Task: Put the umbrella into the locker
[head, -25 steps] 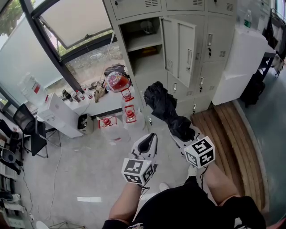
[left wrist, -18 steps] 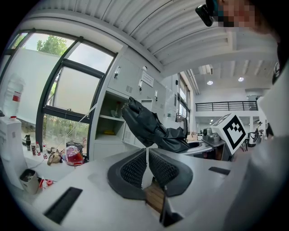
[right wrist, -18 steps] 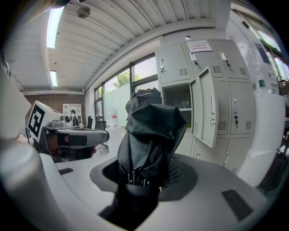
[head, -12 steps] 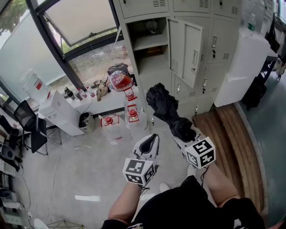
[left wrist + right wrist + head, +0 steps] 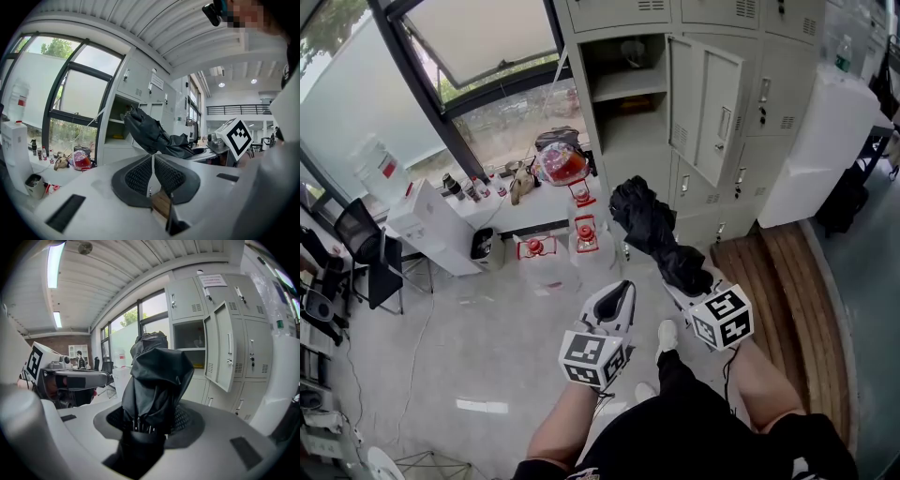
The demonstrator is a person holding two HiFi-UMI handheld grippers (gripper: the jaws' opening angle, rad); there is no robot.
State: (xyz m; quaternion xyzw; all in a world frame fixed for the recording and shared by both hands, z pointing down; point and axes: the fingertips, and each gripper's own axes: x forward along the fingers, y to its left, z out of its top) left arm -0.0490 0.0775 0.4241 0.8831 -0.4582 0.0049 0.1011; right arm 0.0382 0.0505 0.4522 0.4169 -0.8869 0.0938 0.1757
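A folded black umbrella sticks up and forward from my right gripper, whose jaws are shut on its lower end. In the right gripper view the umbrella fills the space between the pads of the right gripper. Ahead stands a grey locker bank with one open compartment, its door swung out to the right; the open compartment shows behind the umbrella. My left gripper hovers left of the umbrella, apart from it. In the left gripper view the pads of the left gripper meet with nothing between them.
Water jugs with red caps stand on the floor before the lockers. A ledge holds a red bag and small bottles. A white box and a chair are at left. A white cabinet and wooden platform are at right.
The lockers have drawn nearer and shifted in the head view, and a shoe now shows below the grippers. Both grippers keep their pose, with the umbrella still held.
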